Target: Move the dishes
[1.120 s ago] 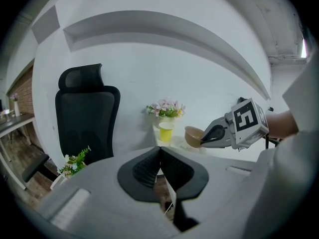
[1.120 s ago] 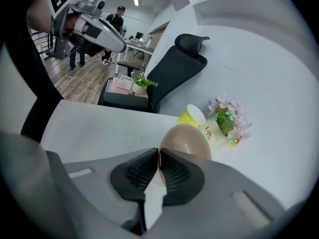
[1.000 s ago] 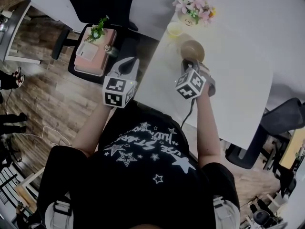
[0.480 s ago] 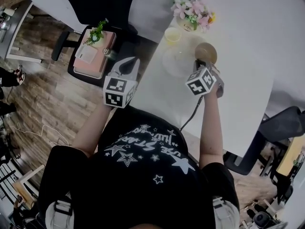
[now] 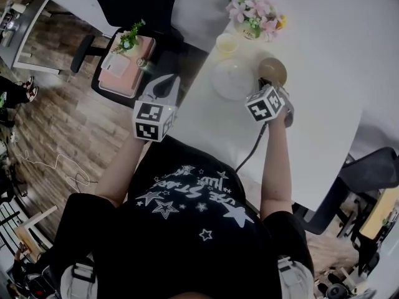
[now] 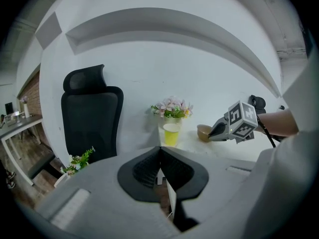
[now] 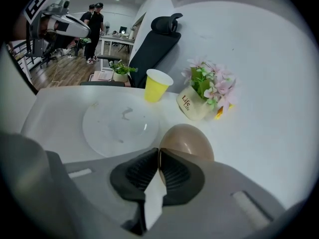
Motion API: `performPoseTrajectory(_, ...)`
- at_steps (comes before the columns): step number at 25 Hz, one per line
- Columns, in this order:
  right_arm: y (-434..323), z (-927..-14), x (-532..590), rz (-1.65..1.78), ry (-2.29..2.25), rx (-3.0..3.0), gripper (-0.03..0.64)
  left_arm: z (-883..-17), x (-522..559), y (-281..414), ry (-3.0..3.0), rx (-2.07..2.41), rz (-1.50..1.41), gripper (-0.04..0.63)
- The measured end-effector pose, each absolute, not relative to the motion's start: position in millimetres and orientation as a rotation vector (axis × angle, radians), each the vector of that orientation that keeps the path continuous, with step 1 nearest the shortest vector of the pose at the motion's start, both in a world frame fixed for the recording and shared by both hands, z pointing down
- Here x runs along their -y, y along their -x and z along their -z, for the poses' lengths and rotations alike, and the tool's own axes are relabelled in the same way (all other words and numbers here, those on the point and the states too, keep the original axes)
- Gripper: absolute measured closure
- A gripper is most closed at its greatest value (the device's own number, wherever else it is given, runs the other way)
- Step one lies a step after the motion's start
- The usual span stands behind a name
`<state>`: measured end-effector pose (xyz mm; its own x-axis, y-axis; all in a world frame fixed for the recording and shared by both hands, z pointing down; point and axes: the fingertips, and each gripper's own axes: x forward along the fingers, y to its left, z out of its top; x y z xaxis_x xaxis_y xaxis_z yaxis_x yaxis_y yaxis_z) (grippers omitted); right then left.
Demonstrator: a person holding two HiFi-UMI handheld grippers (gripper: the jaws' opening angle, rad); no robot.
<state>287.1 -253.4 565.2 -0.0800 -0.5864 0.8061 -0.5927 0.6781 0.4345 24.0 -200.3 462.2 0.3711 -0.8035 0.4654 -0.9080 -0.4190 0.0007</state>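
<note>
Now, nearest: left tongs (image 5: 163,87) shut, empty, held off surface's (image 5: 312,111) left edge. Right tongs (image 5: 267,85) pinched shut on rim of brown bowl (image 5: 272,71). Since a second ago bowl carried rightward, now clear of white plate (image 5: 232,78), just beside it. Judged: bowl mid-transfer; plate and yellow cup (image 5: 226,42) not yet handled. Farther: flower pot (image 5: 252,18) near back edge. Right gripper view alone shows ribbed pads meeting on rim; head view hides them under marker cube. Whether bowl is lifted, no view settles.
</note>
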Motion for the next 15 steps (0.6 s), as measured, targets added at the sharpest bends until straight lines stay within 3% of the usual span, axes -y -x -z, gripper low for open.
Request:
performPoseTrajectory(3,-281,-562,252,0.000,-0.946,1.770,0.594,-462,196,-24,-2.367,1.538,-0.587,0.584)
performPoseTrajectory(8,-273,-558,240,0.004,-0.913,1.804,0.467,-460,193,-30,-2.381,1.549,-0.571,0.584)
performPoseTrajectory(15,-266,-520,214,0.030,-1.072,1.860,0.463,-443,198,-47,-2.467,1.479,-0.564,0.584)
